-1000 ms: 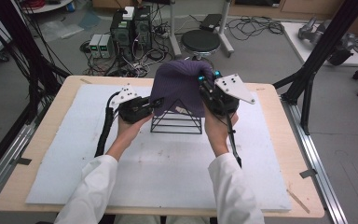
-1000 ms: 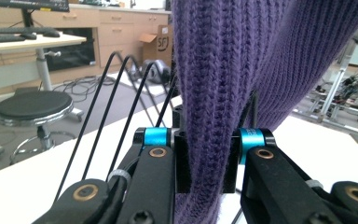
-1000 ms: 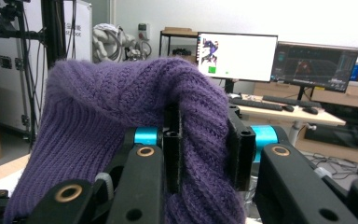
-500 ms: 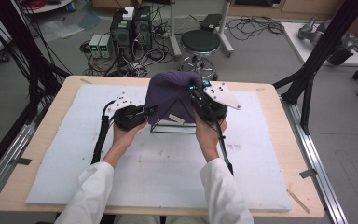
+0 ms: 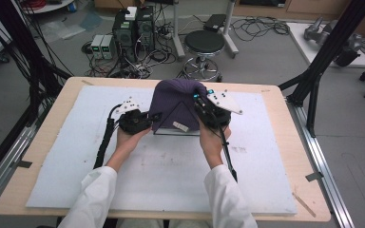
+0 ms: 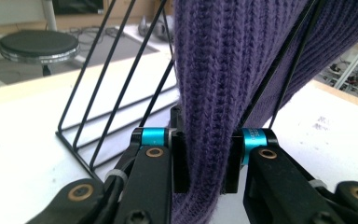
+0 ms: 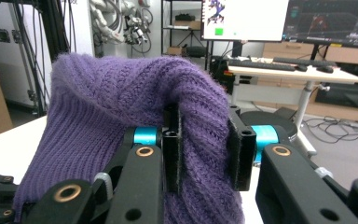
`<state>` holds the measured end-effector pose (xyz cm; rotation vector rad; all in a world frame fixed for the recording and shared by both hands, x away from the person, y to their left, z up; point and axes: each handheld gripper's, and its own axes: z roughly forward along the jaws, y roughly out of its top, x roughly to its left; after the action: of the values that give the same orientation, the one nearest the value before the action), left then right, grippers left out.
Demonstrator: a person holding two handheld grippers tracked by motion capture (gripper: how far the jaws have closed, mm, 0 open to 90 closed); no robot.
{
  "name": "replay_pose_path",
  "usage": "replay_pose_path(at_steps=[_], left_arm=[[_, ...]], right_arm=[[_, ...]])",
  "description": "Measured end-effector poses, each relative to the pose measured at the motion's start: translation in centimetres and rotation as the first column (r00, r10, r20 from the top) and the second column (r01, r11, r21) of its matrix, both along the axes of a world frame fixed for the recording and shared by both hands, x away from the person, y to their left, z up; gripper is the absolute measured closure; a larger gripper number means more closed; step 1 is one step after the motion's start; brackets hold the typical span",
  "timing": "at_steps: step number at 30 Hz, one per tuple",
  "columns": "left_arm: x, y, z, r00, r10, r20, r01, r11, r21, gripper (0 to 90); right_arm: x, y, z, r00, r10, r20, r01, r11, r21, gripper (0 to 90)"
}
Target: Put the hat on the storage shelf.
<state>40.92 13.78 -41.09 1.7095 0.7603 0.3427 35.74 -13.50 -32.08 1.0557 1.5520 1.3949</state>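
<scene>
High view — both grippers' fingers point(image 5: 158, 115) point(image 5: 198, 99) pinch the purple knit hat point(image 5: 176, 102) over the wire rack point(image 6: 116, 98).

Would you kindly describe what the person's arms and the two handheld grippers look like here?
The person wears white sleeves. Both grippers are black: the left gripper and right gripper each carry a light grey three-cornered plate with dark dots on top and trail a black cable. Up close, the jaws are flat black bars with brass-coloured pivot pins and cyan metal collars near the pads.
</scene>
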Motion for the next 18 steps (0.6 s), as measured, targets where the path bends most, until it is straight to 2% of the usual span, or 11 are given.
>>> replay_pose_path(at_steps=[2,3,8,15,18], left_arm=[[0.0,0.0,-0.3,1.0000,0.004,-0.008,-0.004,0.9999,0.013,78.3],[-0.1,0.1,-0.5,0.9999,0.017,-0.004,-0.017,0.9999,0.001,78.3],[-0.3,0.8,-1.6,0.9988,0.032,-0.037,-0.033,0.9991,-0.025,76.8],[-0.3,1.3,-1.4,0.9985,0.035,-0.043,-0.037,0.9986,-0.039,70.6],[-0.2,1.3,-1.5,0.9977,0.027,-0.062,-0.030,0.9983,-0.050,65.5]], right_arm=[[0.1,0.0,-0.2,0.9999,0.013,-0.010,-0.013,0.9999,0.001,72.2],[0.1,0.1,-0.4,0.9998,0.015,-0.012,-0.016,0.9999,-0.004,72.1],[0.3,0.5,-0.9,0.9988,0.031,-0.039,-0.032,0.9993,-0.018,69.5],[0.4,0.7,-1.0,0.9988,0.018,-0.046,-0.018,0.9998,-0.010,65.2],[0.5,0.5,-1.0,0.9985,0.014,-0.052,-0.014,0.9999,-0.005,62.4]])
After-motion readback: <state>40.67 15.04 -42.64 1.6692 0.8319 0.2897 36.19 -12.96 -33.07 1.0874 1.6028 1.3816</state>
